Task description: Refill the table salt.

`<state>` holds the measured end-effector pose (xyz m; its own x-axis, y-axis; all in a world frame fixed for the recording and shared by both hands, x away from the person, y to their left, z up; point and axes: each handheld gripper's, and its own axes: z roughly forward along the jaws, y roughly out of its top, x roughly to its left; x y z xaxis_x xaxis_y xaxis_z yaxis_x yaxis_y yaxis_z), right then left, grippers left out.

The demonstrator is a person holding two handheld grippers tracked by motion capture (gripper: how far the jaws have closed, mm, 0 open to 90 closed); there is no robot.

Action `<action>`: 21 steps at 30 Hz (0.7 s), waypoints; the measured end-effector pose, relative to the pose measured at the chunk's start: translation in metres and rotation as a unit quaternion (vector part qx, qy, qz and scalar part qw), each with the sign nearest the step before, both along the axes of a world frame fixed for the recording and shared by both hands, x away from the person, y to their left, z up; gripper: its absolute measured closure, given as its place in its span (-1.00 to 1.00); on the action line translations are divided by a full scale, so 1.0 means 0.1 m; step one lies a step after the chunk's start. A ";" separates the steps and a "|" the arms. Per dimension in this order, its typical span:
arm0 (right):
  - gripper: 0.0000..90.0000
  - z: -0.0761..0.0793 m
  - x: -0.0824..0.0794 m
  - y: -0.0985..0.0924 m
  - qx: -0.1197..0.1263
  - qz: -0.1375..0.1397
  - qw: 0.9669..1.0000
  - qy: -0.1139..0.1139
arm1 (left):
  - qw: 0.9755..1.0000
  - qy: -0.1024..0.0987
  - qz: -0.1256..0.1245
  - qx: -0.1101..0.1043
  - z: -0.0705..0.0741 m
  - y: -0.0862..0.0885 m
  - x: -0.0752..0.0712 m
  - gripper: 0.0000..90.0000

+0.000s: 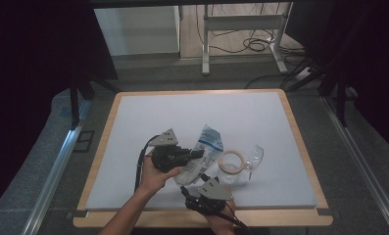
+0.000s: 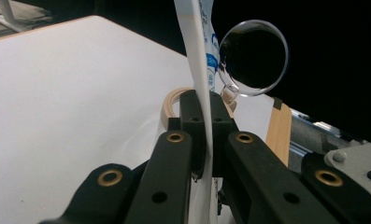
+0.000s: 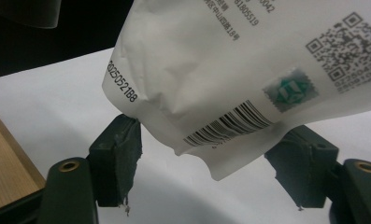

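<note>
White plastic pouch [image 1: 202, 155], printed in blue and carrying a barcode, is held above the desk [image 1: 133, 127] by the left gripper [image 1: 194, 154], whose jaws are clamped flat on its thin edge, as the left gripper view shows. That narrow pinch is the likely weak point: a tug could slide the slick film out. Below it, the right gripper [image 1: 198, 188] stands with its jaws apart around the pouch's lower corner, the pads not pressing. Closing off-centre might only crease the corner. Further right, a tan ring [image 1: 232, 162] and a clear round lid [image 1: 255, 155] could be knocked by a swinging pouch.
</note>
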<state>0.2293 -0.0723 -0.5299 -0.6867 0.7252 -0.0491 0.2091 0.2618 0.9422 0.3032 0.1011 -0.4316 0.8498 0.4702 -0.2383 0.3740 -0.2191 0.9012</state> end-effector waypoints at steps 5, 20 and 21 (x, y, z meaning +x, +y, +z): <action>-0.38 -0.01 0.00 0.00 0.005 -0.010 1.000 0.006 | 1.000 0.001 0.000 0.011 0.01 -0.06 0.03 0.99; -0.38 0.00 0.01 0.01 -0.003 -0.023 1.000 0.005 | 1.000 0.009 0.003 0.030 0.01 -0.19 0.10 1.00; -0.38 0.00 0.01 0.01 -0.003 -0.022 1.000 0.005 | 0.999 0.009 0.003 0.031 0.02 -0.20 0.11 0.99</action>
<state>0.2307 -0.0714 -0.5294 -0.6542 0.7548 -0.0475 0.2297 0.2582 0.9384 0.3138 0.0814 -0.4299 0.8425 0.4900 -0.2238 0.3917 -0.2720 0.8790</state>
